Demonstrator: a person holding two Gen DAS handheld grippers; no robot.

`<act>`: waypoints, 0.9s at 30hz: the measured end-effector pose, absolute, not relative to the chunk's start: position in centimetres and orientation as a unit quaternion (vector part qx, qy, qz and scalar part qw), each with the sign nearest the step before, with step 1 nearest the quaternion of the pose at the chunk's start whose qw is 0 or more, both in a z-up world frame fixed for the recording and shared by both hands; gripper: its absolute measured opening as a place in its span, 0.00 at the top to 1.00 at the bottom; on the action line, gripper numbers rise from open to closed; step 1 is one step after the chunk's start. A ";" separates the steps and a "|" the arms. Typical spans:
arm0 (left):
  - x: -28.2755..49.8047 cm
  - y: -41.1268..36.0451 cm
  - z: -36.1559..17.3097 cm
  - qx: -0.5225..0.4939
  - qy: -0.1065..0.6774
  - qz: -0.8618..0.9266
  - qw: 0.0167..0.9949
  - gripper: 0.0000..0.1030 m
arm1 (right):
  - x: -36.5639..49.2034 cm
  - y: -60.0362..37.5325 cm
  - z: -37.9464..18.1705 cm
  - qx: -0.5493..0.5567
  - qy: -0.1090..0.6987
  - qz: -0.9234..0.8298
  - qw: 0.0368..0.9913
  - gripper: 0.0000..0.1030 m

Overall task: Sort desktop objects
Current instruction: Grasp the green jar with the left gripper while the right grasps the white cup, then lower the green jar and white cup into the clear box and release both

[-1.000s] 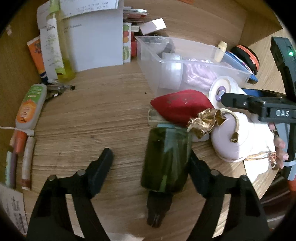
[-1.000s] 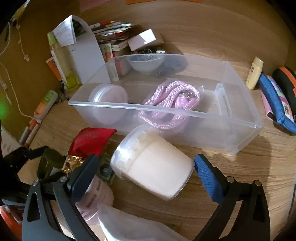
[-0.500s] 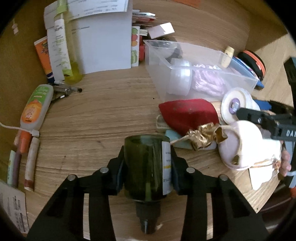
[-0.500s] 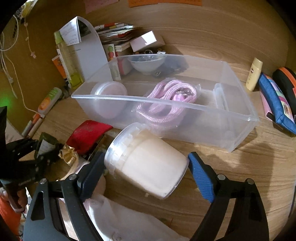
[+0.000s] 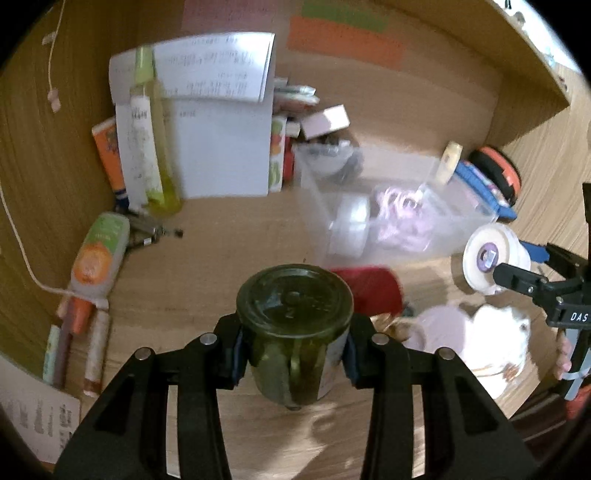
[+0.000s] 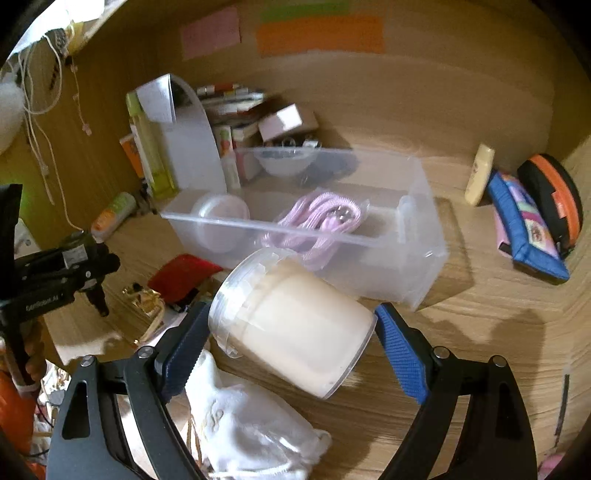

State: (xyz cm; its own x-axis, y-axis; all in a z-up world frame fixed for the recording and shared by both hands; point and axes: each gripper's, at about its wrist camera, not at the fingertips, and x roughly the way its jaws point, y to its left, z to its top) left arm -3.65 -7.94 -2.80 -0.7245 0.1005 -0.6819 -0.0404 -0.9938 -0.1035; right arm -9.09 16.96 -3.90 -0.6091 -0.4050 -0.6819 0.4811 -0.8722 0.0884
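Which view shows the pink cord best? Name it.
Right wrist view: the pink cord lies sharp and unobstructed inside the clear bin. The left wrist view shows it only blurred through the bin's wall.

home desk nook, wooden desktop (image 6: 461,369), sticky notes (image 6: 321,33) on the wall, clear plastic organiser bin (image 6: 388,236), stacked booklets (image 6: 229,96)

Wooden desk (image 6: 480,302) backed by a wood panel wall (image 6: 424,85) bearing coloured sticky notes (image 6: 321,33).
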 end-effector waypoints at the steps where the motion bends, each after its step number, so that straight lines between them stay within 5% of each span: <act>1: -3.7 -7.8 -2.3 -0.364 -0.041 0.930 0.039 0.61 | -9.0 17.3 -3.4 0.362 0.048 -0.897 0.248 0.15; 27: -13.7 -5.0 4.0 -0.336 -0.082 0.931 0.114 0.61 | -15.3 18.9 2.0 0.298 0.006 -0.919 0.259 0.15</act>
